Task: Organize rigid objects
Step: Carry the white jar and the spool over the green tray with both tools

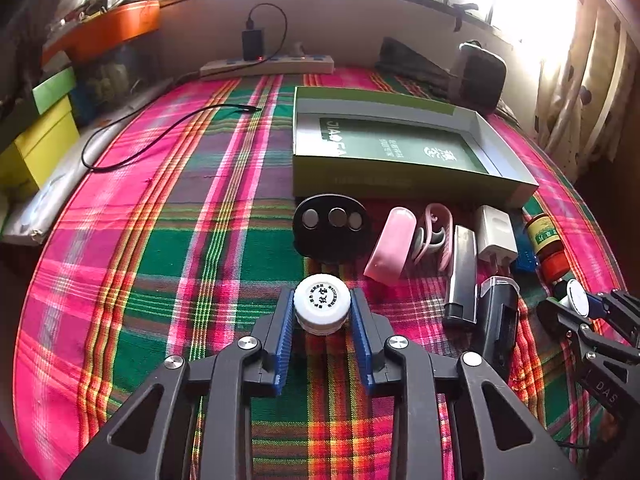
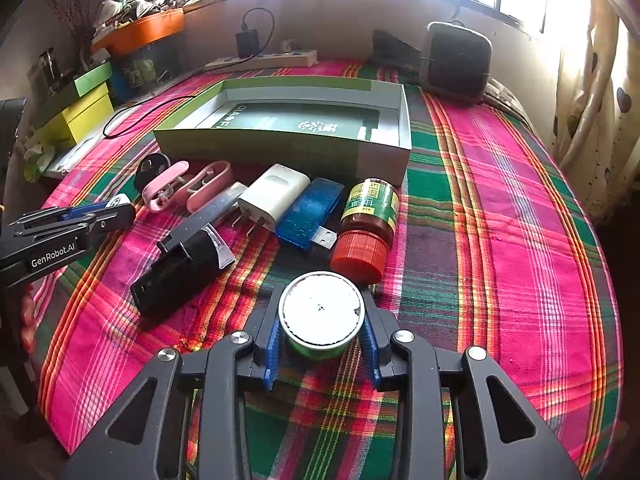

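Low centre of the left wrist view: the small white jar (image 1: pixel 322 305), printed cap up, sits on the plaid cloth (image 1: pixel 160 240) with the left claw (image 1: pixel 322 312) pinching its sides, blue pads against the cap. It looks light, stiff and smooth, so a grip low on the cap rim seems wisest. In the right wrist view, lower middle, the right claw (image 2: pixel 322 330) clamps the green tin (image 2: pixel 320 320) with its white lid; rigid, perhaps slippery on the round wall. Beyond both, toward the upper middle, waits the open green box (image 2: pixel 280 152), with charger, USB stick and red-capped bottle (image 2: pixel 366 224) lined up just before it.
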`<state>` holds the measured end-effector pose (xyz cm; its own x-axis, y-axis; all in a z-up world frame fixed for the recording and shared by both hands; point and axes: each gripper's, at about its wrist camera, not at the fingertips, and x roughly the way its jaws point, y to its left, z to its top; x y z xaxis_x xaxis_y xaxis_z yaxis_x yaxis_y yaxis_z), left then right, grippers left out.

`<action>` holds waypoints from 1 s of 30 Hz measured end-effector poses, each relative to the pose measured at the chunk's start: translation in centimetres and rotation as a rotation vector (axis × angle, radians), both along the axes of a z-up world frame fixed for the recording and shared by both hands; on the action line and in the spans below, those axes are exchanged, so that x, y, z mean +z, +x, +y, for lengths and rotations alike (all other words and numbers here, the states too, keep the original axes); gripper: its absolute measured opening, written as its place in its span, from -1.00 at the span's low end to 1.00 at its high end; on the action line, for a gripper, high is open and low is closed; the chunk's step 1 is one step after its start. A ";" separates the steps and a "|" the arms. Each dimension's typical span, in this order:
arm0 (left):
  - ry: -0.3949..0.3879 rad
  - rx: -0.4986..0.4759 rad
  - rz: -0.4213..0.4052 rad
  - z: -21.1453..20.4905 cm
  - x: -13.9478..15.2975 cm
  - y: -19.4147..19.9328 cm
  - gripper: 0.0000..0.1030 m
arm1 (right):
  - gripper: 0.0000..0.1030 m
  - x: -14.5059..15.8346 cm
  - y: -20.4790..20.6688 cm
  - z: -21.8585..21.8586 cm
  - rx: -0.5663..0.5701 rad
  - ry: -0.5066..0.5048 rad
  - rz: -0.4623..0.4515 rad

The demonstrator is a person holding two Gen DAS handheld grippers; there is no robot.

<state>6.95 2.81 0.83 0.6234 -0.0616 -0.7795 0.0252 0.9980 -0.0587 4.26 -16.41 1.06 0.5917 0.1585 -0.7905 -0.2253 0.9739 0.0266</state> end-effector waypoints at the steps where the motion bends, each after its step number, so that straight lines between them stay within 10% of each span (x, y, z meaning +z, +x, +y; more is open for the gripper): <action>1: 0.000 -0.002 -0.004 0.0 0.2 -0.1 -0.49 | -0.34 0.0 0.0 0.0 0.001 0.000 0.001; 30: -0.054 -0.049 -0.090 0.3 6.2 6.8 -0.49 | -0.35 6.6 6.2 -1.2 0.072 0.053 -0.075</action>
<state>13.70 3.14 7.07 0.6860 -0.1341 -0.7151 0.0815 0.9908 -0.1076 10.45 -17.58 7.69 0.6344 0.2425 -0.7340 -0.2976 0.9529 0.0577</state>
